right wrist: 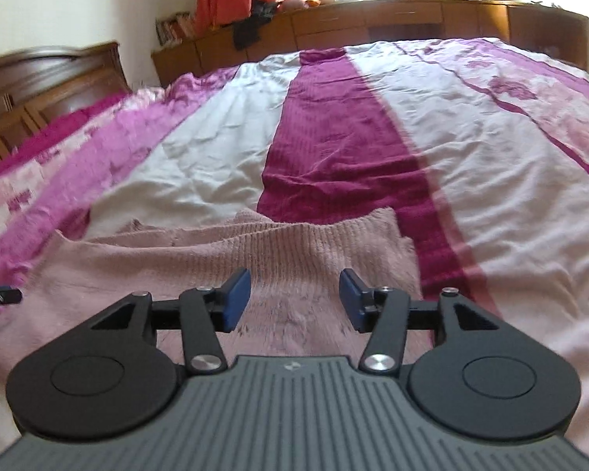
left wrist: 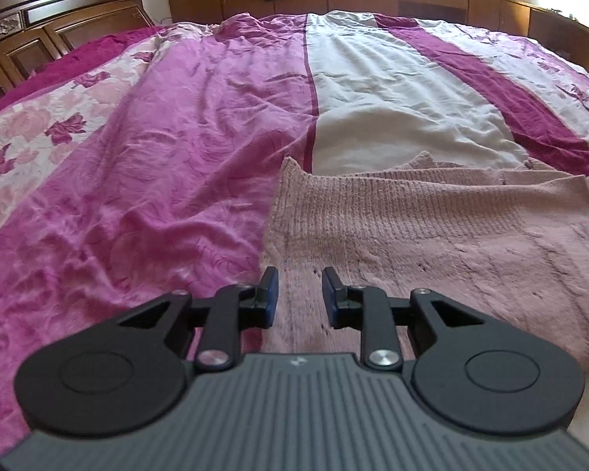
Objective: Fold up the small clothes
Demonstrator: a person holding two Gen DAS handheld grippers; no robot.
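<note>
2 grippers agape — left gripper [left wrist: 300, 298], right gripper [right wrist: 294, 300], pink sweater [right wrist: 200, 259] cropped

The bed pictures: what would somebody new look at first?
Probably the fuzzy pink sweater, spread flat on the near part of the bed. Under it is the bedspread, with bright pink, white and dark purple stripes. At the bottom, the left gripper and right gripper hover over the sweater, jaws open and empty.

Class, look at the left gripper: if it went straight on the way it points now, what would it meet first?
Most likely the pink knitted sweater lying on the bedspread; the open left gripper sits low over it, though depth is unclear.
</note>
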